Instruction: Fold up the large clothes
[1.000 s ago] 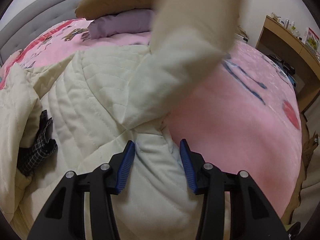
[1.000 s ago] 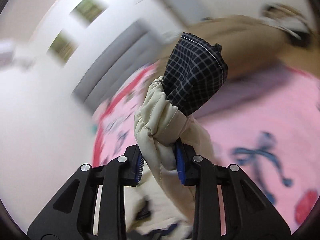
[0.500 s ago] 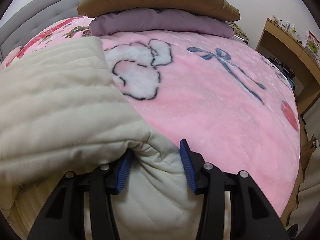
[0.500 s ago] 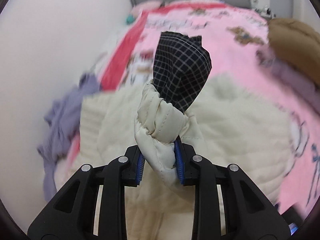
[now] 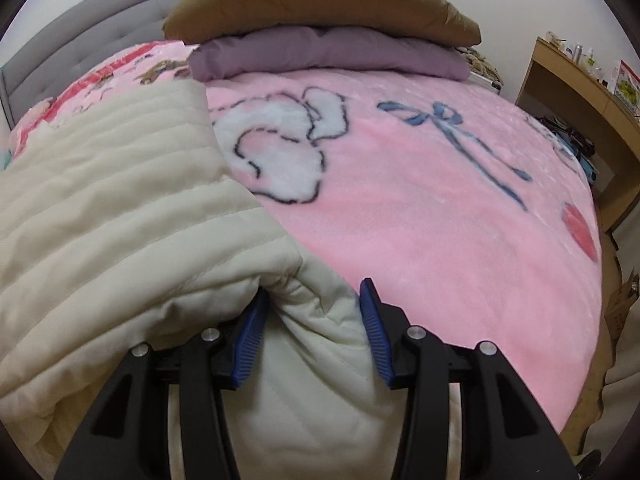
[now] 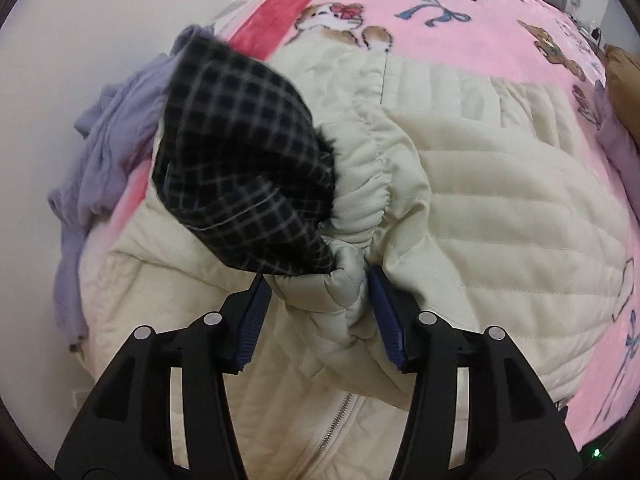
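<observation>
A cream quilted jacket lies on the pink blanket of a bed, folded over on the left. My left gripper is shut on a bunched fold of the jacket near the bed's front edge. In the right wrist view the jacket spreads across the bed. My right gripper holds the jacket's sleeve cuff, its jaws wider than before, with a black checked lining sticking out of the cuff. A zipper shows below.
A brown pillow lies on a folded purple quilt at the bed's head, by a grey headboard. A wooden desk with small items stands at the right. A lilac garment lies at the bed's left edge by the wall.
My right gripper has swung the sleeve across and down onto the jacket, and its jaws have widened. The left gripper has stayed put on its fold.
</observation>
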The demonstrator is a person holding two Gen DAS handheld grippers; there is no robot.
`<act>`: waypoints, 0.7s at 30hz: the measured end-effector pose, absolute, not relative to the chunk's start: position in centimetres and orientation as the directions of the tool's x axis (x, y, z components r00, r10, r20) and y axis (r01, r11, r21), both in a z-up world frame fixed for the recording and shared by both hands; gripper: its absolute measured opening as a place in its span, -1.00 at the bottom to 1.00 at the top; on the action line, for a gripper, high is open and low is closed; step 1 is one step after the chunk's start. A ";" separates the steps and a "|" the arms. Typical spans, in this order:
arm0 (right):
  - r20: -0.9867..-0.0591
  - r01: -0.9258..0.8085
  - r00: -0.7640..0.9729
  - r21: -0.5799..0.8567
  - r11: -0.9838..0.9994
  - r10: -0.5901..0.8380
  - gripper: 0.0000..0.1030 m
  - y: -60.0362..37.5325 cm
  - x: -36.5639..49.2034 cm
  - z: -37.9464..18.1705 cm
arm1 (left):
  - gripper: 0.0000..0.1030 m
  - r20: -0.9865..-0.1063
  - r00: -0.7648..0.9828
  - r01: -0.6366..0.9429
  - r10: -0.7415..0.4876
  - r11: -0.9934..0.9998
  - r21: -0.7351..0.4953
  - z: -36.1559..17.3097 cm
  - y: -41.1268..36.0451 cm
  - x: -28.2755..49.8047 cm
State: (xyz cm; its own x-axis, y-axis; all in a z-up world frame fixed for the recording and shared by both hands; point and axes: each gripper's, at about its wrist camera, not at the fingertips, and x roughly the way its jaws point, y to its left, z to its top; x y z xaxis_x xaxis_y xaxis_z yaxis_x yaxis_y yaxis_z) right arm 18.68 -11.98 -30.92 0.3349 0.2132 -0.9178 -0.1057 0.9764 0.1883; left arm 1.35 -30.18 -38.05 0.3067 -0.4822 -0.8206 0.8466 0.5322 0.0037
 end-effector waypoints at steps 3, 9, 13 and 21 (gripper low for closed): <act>-0.878 -0.072 0.346 0.328 0.942 0.332 -0.07 -14.2 18.4 -28.1 | -0.10 -0.815 0.307 0.861 -0.492 0.508 0.018 -36.5 -29.5 0.6; -0.660 0.018 0.577 0.599 0.801 0.481 0.16 -23.9 15.4 -17.2 | 0.04 -0.803 0.292 0.867 -0.520 0.499 -0.008 -33.4 -27.2 0.5; -0.684 0.121 0.675 0.474 0.872 0.278 0.26 -30.3 11.2 -15.2 | 0.04 -0.825 0.256 0.863 -0.504 0.504 -0.039 -33.1 -24.1 1.4; -0.771 0.254 0.637 0.233 0.939 0.019 0.29 -36.0 5.4 -26.1 | 0.04 -0.769 0.409 0.724 -0.492 0.688 -0.056 -30.2 -11.2 4.5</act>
State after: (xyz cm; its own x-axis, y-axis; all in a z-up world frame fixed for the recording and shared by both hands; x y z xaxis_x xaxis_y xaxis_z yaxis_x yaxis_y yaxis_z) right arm 5.38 -35.97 -26.13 0.6370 0.0188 -0.7707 0.2545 0.9385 0.2333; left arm 4.46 -11.25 -30.17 0.4087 -0.4922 -0.7686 0.7238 0.6878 -0.0555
